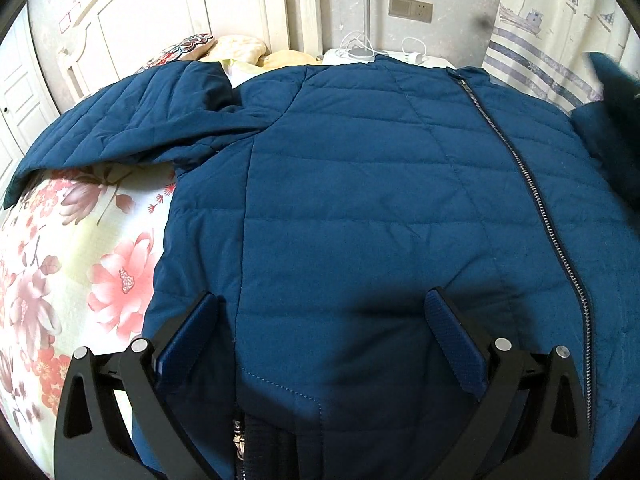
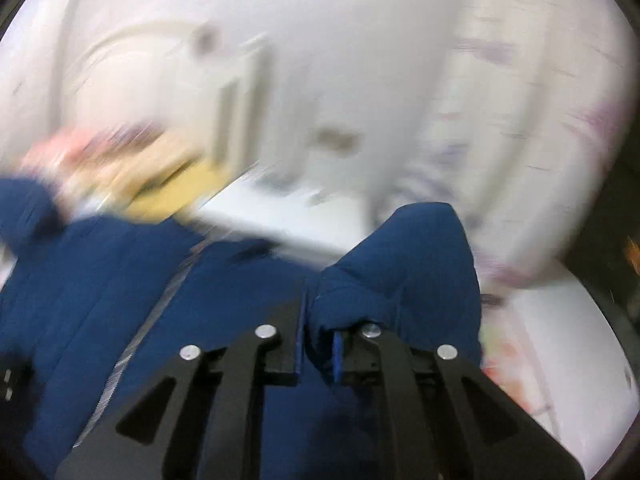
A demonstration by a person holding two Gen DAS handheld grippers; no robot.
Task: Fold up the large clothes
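Quilted blue jacket [image 1: 360,184] lies zipped, front up, on the floral bed [image 1: 80,248], collar toward the headboard [image 1: 180,12], hem near the camera, one sleeve [image 1: 120,120] flung out sideways. Left gripper [image 1: 324,316] hovers over the hem, fingers spread wide. Right gripper [image 2: 318,344] pinches a blurred sleeve fold [image 2: 416,264], lifted. Curtain [image 1: 560,20] and nightstand [image 1: 360,56] behind

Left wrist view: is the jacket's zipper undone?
No, the zipper runs closed along the front of the blue jacket spread on the floral bedspread.
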